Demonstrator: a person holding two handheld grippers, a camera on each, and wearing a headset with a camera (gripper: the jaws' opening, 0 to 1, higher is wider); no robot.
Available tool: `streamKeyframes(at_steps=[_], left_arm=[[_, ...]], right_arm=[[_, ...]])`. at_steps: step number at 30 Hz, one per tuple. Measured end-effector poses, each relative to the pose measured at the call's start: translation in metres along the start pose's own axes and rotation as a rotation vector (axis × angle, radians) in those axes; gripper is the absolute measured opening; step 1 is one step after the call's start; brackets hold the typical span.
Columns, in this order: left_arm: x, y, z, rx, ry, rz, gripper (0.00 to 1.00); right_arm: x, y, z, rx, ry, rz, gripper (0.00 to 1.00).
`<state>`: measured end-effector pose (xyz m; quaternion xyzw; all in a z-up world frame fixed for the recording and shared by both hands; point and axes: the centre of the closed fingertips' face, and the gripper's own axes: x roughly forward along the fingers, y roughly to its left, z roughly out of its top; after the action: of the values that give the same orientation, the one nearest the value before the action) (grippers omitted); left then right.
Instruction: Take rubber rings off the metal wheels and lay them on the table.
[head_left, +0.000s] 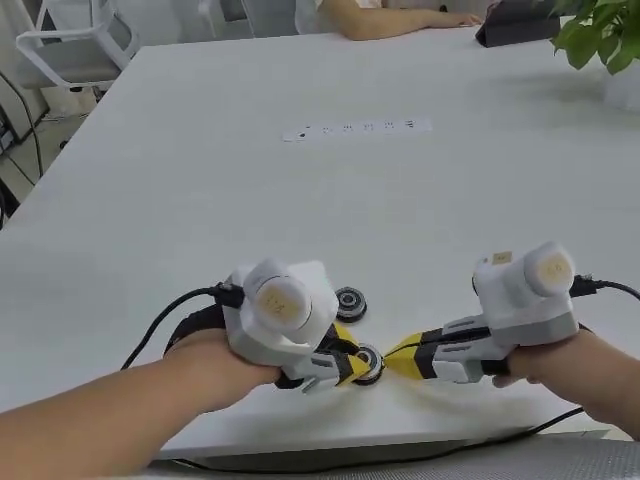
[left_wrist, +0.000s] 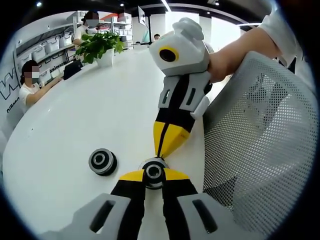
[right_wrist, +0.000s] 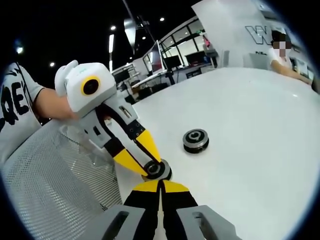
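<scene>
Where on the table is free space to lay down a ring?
Free: the table between the loose wheel and the far strip. Crowded: the near edge, where left gripper and right gripper meet at the held wheel.

Head view looks down over table (head_left: 250, 200); gripper views low, close, face each other, share wheel (left_wrist: 153, 171).

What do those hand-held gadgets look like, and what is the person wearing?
The left gripper and right gripper match: white rounded bodies, grey and black links, black jaws with pointed yellow tips. A black cable runs from each. The person wears a grey short-sleeved T-shirt with dark lettering.
</scene>
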<state>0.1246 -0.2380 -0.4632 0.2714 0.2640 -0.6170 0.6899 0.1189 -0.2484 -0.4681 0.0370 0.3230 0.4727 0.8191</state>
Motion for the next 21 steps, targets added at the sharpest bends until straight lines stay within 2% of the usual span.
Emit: streamKeyframes(at_steps=[21], left_arm=[[0.0003, -0.0003, -0.0001, -0.002, 0.008, 0.006, 0.07]], right_arm=[[0.0009, 0.0033, 0.0038, -0.013, -0.006, 0.009, 0.00]])
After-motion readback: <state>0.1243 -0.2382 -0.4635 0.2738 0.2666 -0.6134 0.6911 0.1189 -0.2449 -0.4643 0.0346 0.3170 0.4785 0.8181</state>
